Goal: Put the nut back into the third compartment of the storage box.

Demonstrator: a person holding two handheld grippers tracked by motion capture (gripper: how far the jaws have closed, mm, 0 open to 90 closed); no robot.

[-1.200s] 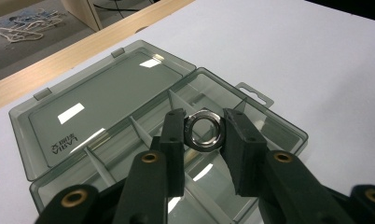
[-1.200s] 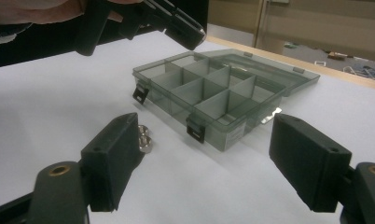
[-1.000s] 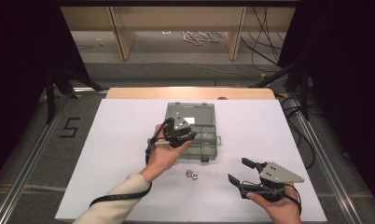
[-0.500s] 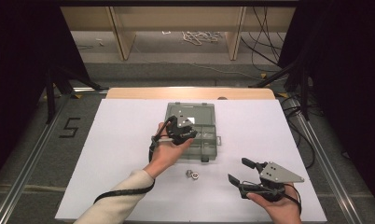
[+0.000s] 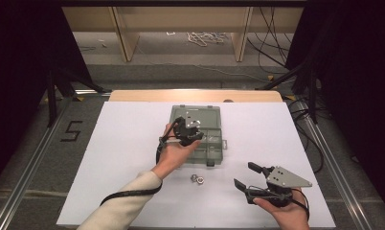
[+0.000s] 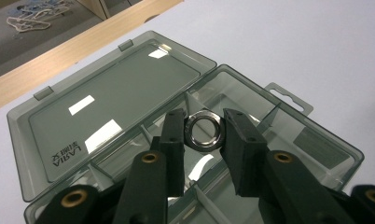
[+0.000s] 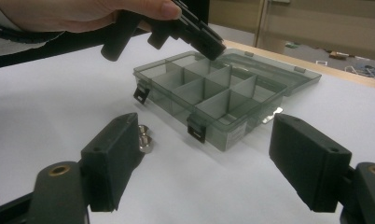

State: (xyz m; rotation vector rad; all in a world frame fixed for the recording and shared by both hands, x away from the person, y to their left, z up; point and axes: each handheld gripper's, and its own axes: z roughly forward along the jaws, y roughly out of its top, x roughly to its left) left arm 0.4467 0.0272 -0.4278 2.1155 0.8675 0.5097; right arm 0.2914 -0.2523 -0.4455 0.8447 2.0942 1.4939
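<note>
Moved: your left gripper (image 5: 194,135) has crept slightly forward and right over the box (image 5: 213,146) compared with a second ago; the shift is small, and your forearm has slid with it.
Unchanged: your right gripper (image 5: 249,176), the two loose nuts (image 5: 197,179) and the box itself lie as they did.
Left gripper: in the left gripper view your jaws are pinched on a nut (image 6: 204,131), one pad on each side, with its hole facing the camera.
Nut held: it hangs above the divided half of the box, over a compartment in the middle; I cannot tell whether it touches a divider.
Right gripper: you hold it wide and empty, low over the table (image 5: 123,143) near your edge, well apart from the box.
Loose nuts: they sit together on the table just in front of the box's near wall, between your two grippers; the right gripper view shows them (image 7: 145,138) beside your left jaw there.
Box: its lid (image 6: 106,95) lies fully back and flat, so every compartment is reachable.
Meaning: you look close to dropping this nut in; the small shift reads as lining up over a cell.
Next: lower a touch, then let the jaws part so it does not bounce off a divider.
Remaining: two nuts to fetch, by my count.
</note>
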